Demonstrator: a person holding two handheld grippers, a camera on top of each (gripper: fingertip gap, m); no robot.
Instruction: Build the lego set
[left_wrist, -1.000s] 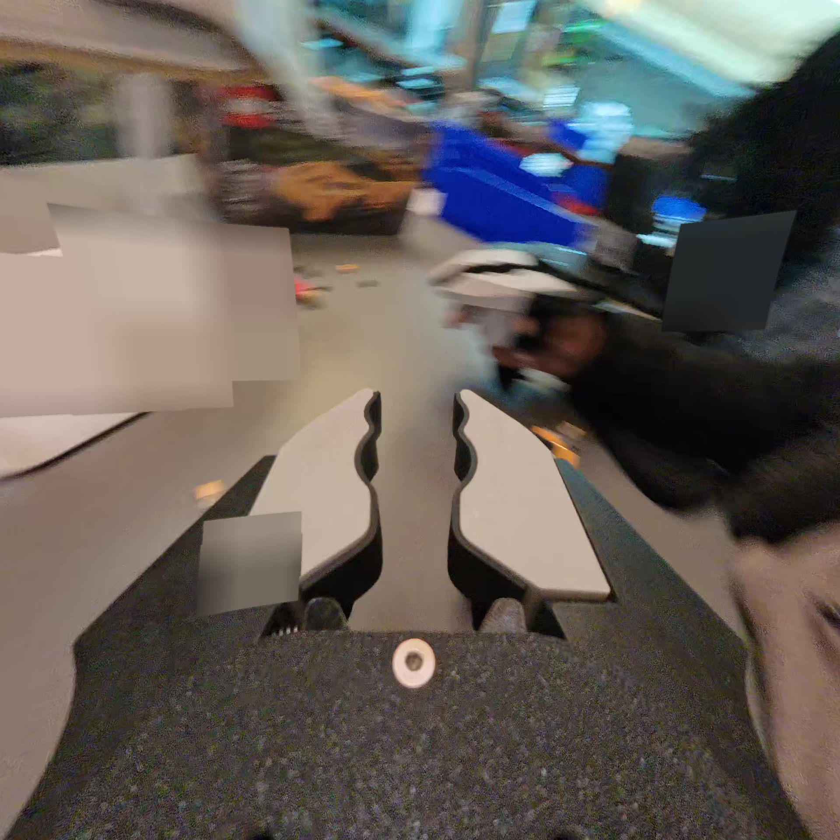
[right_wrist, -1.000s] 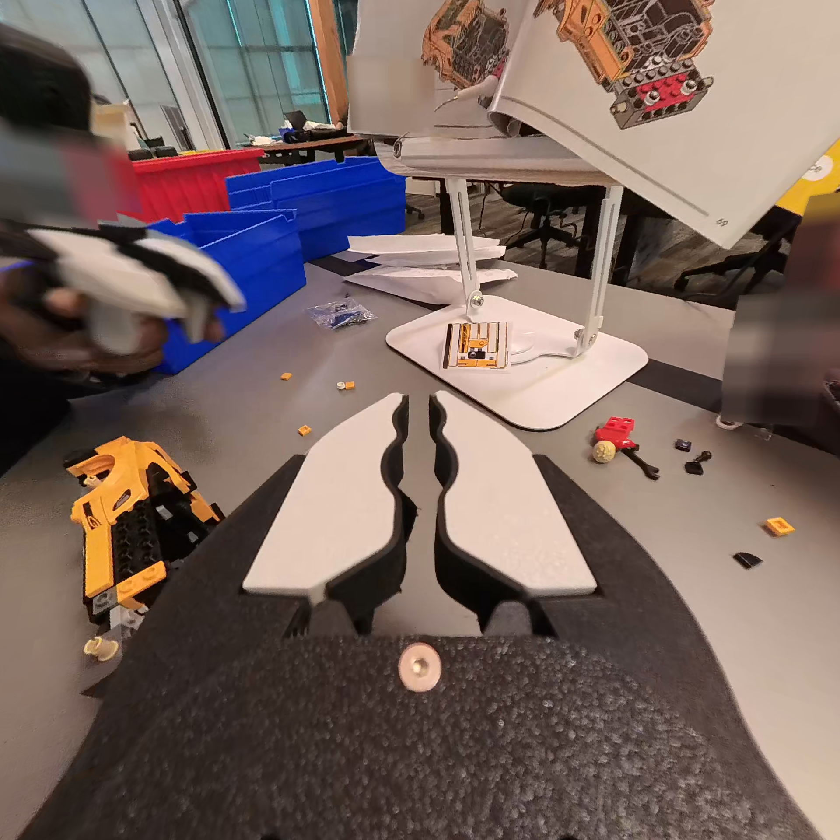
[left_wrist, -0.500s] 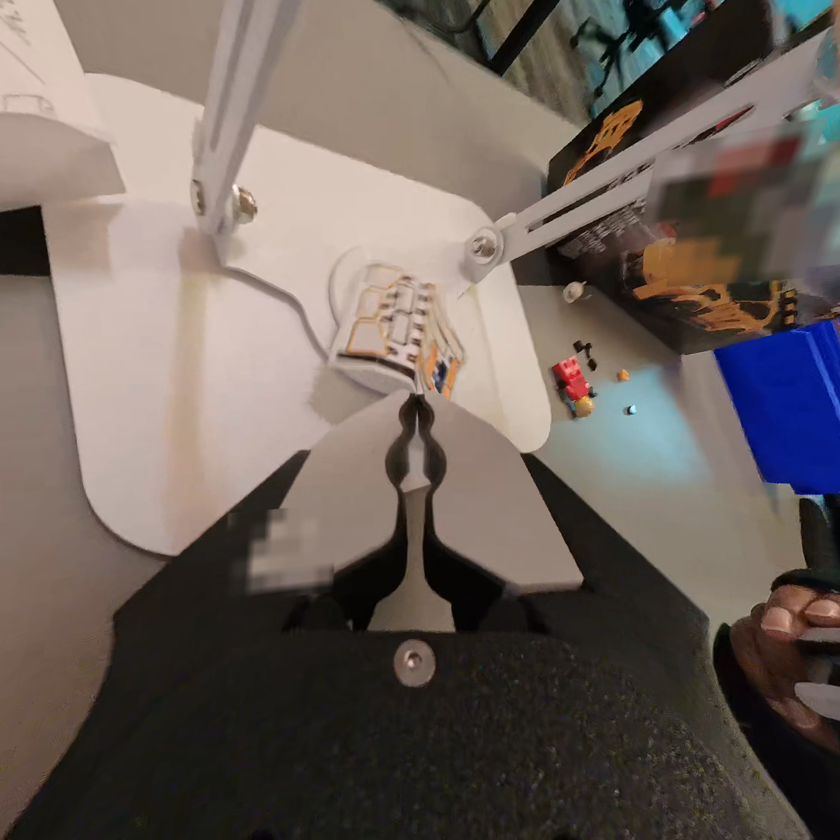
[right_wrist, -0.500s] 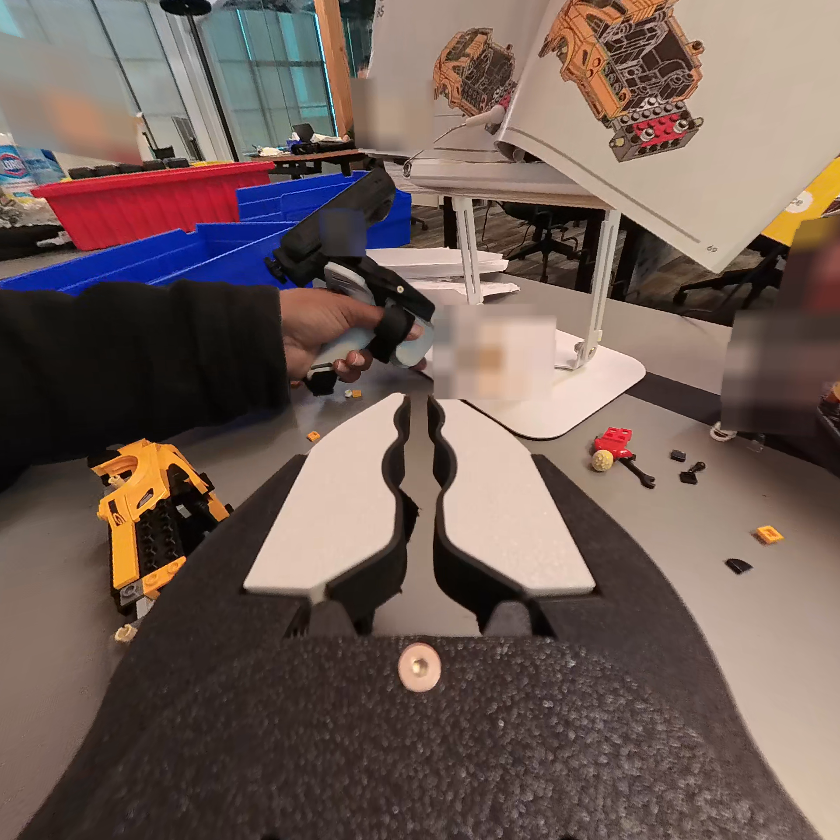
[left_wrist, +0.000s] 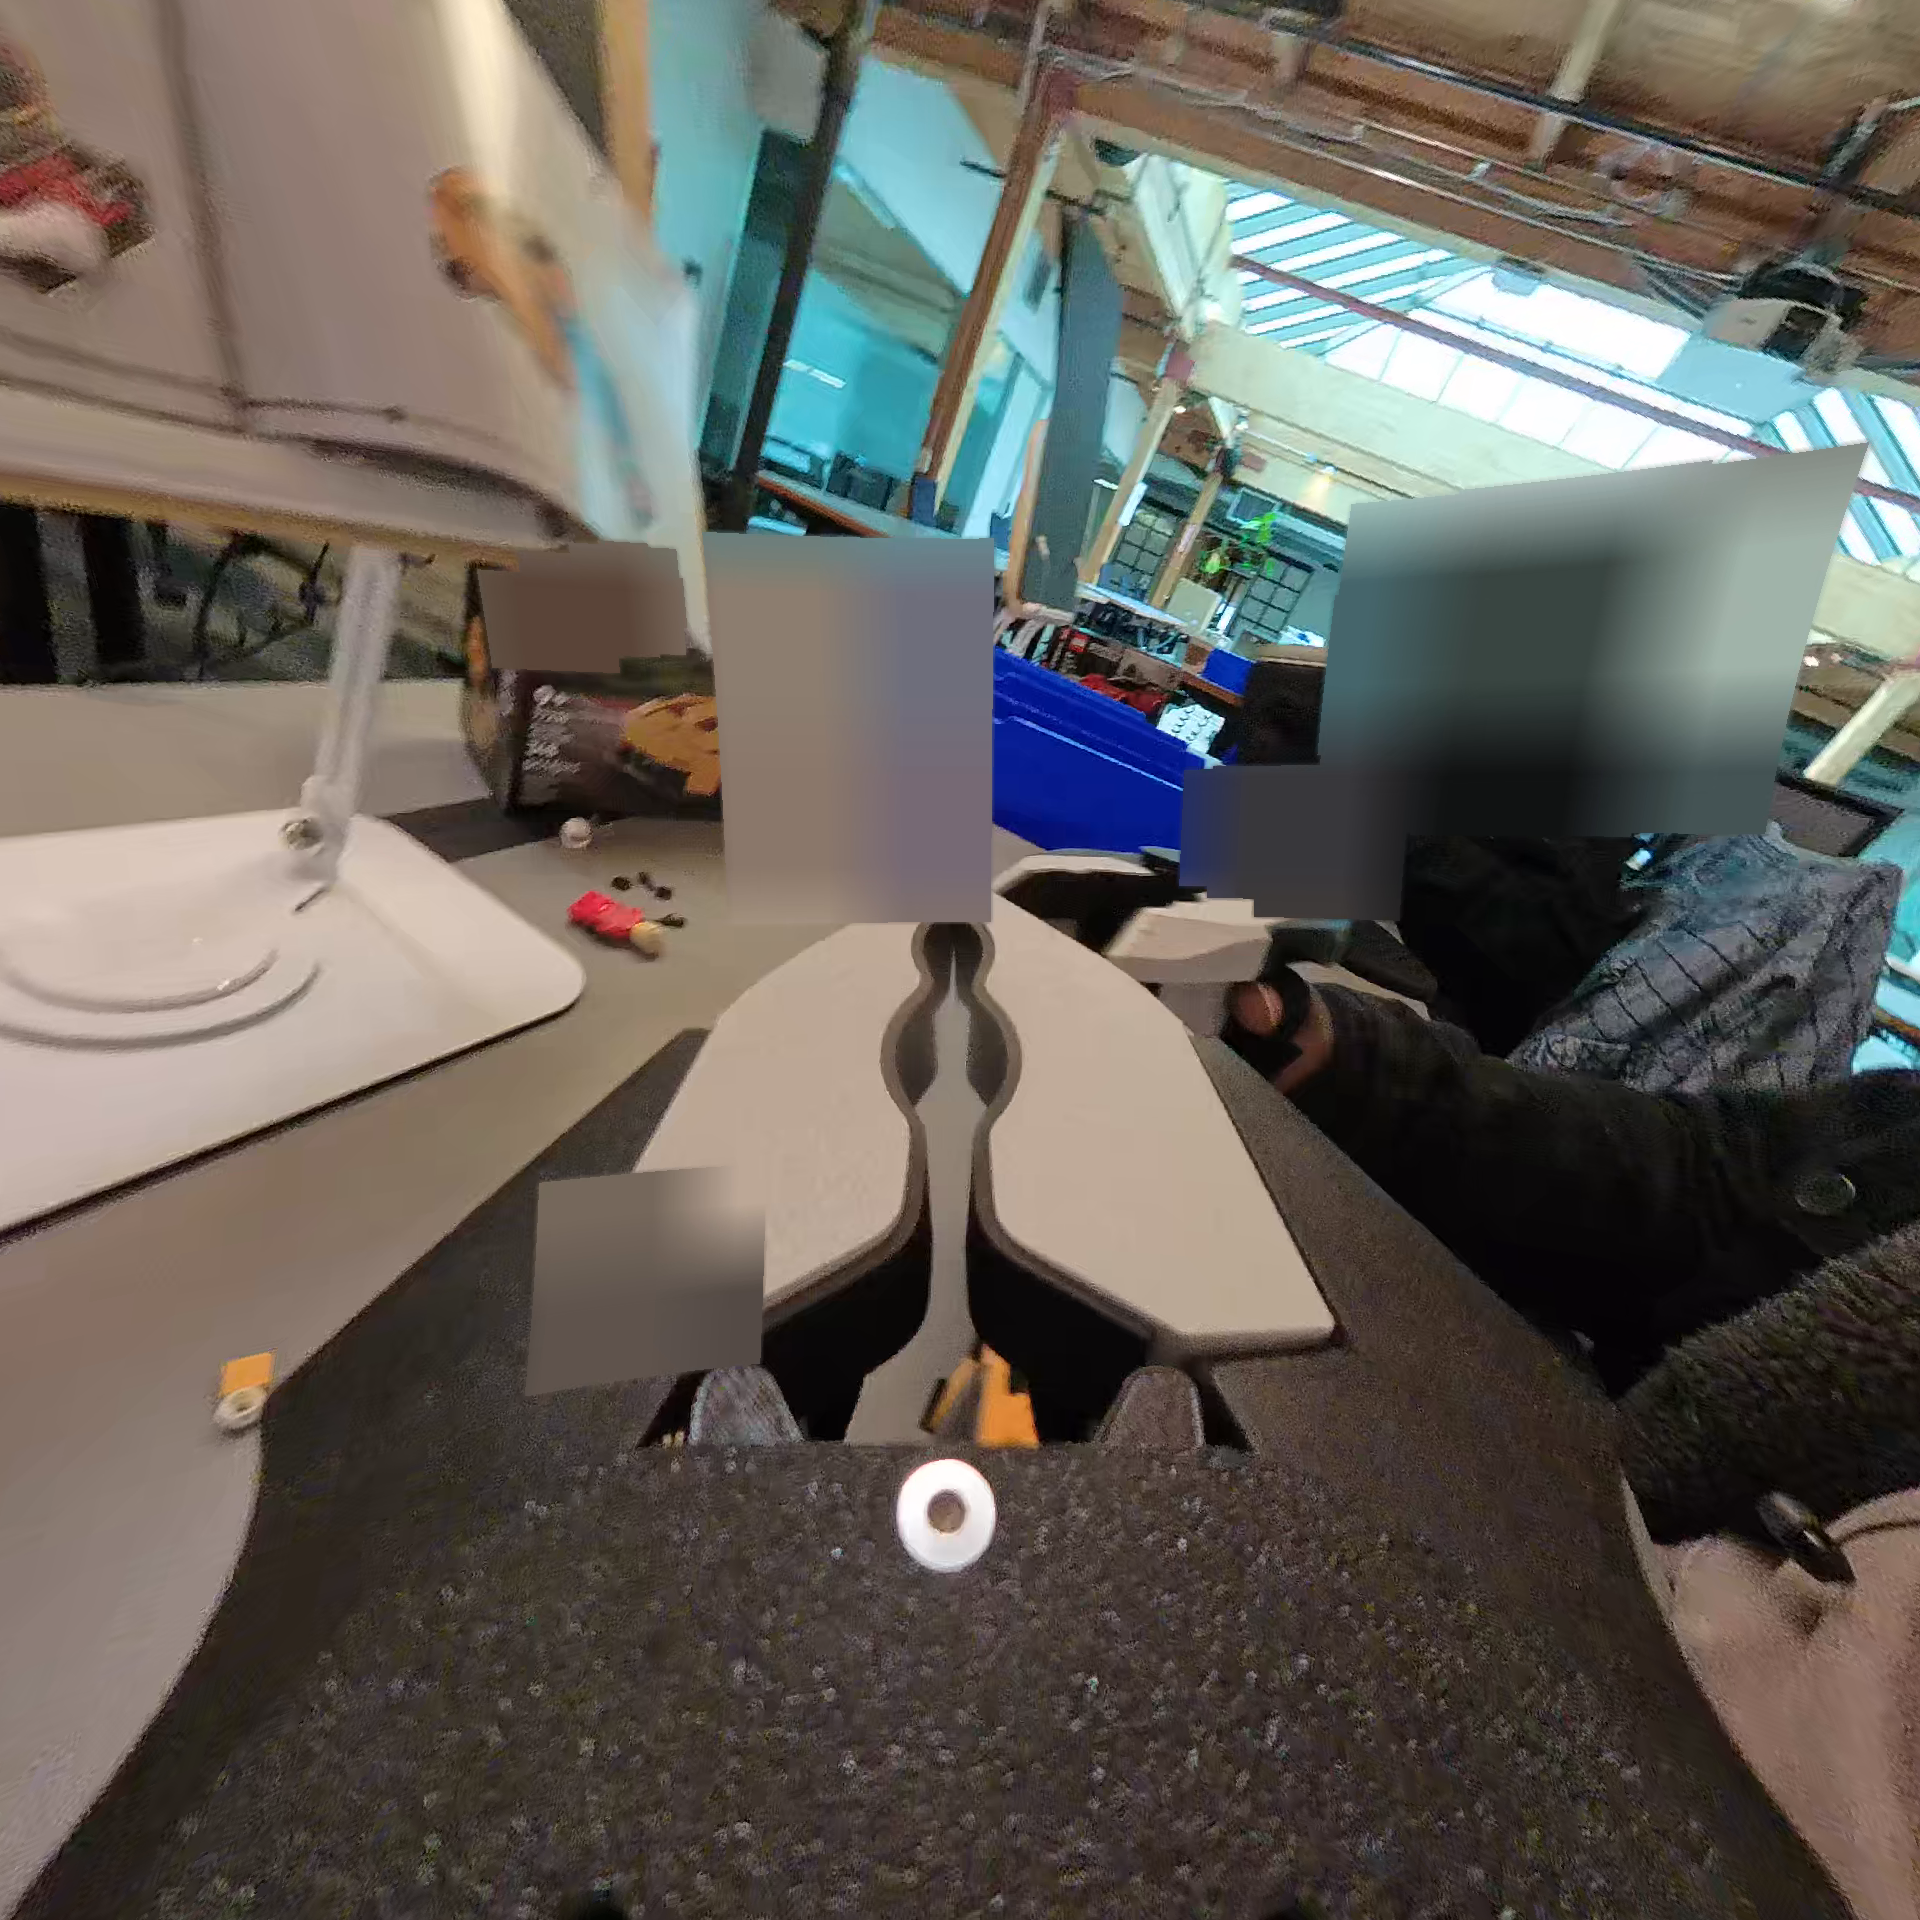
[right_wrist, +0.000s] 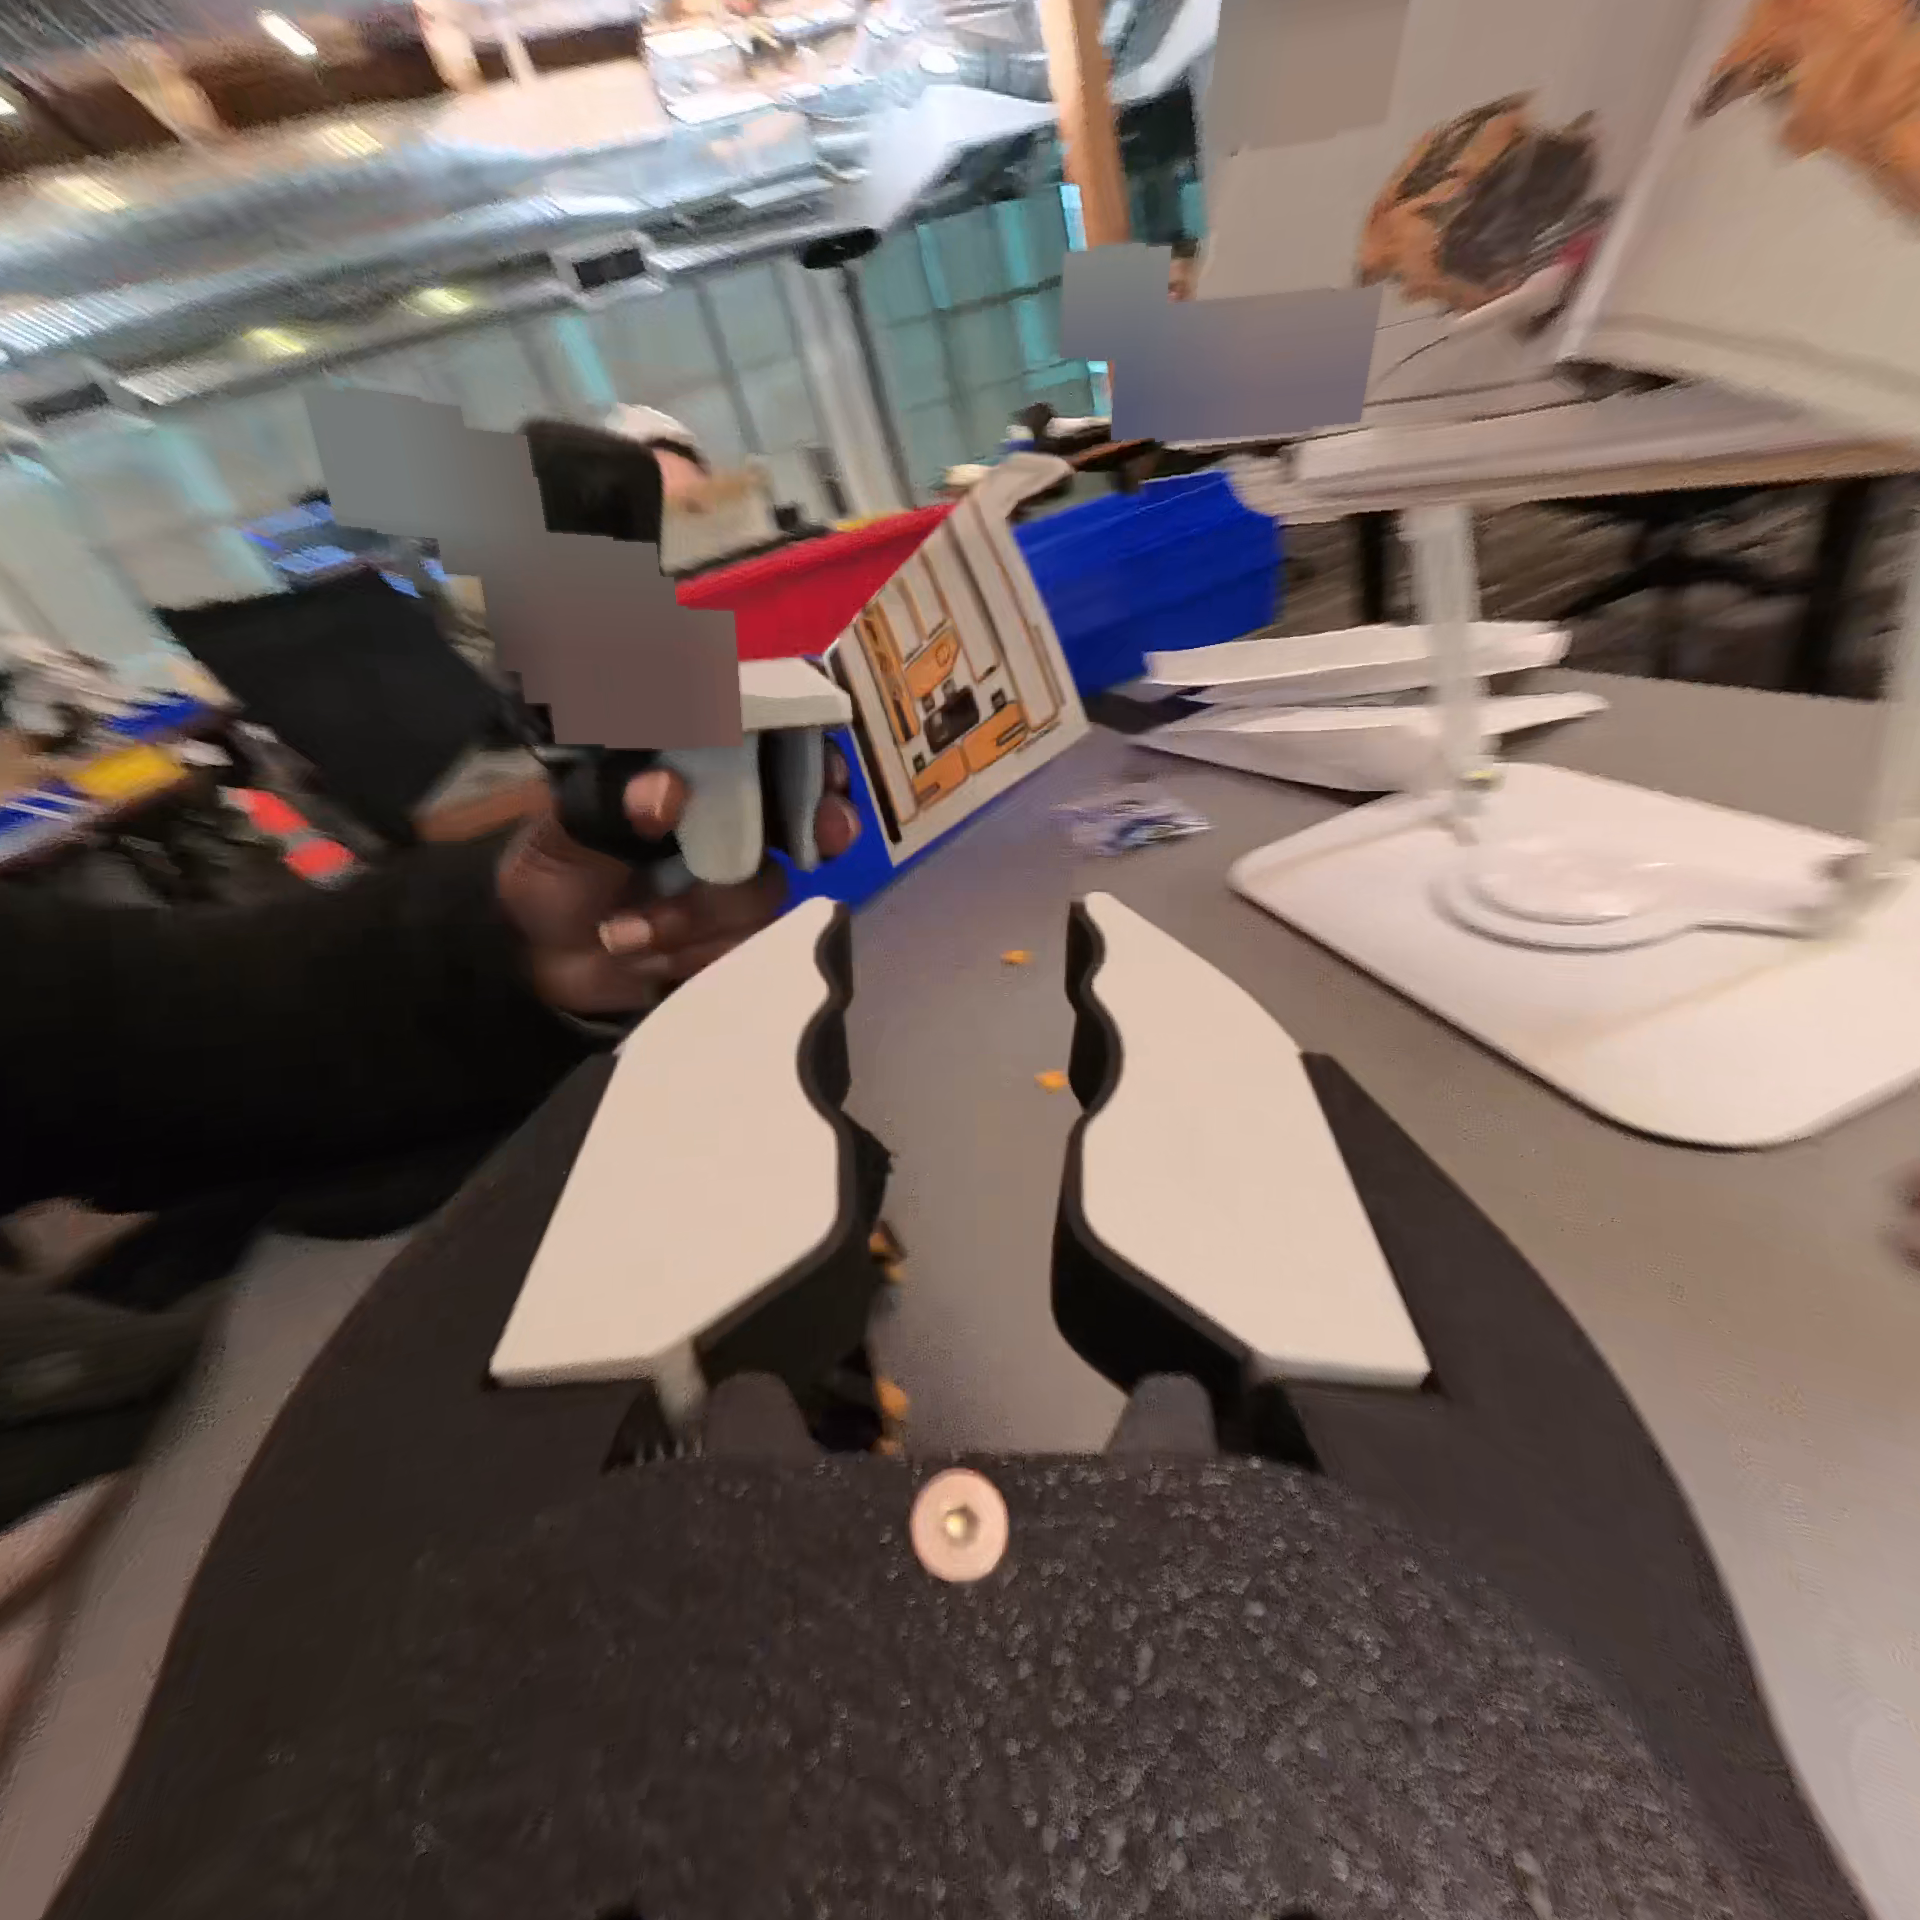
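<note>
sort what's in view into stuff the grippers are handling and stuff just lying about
Being handled:
- sticker sheet, pinched in the shut left gripper
- right gripper: fingers open, nothing between them

Lying about:
- white stand base
- red brick
- small orange pieces
- blue bins
- dark box

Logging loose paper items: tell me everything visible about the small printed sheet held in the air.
The printed sheet is a small white rectangle, paper or thin card, printed with orange and black shapes. It hangs tilted, clear of the grey table, in front of a blue bin. The left gripper appears shut on its left edge.
</note>
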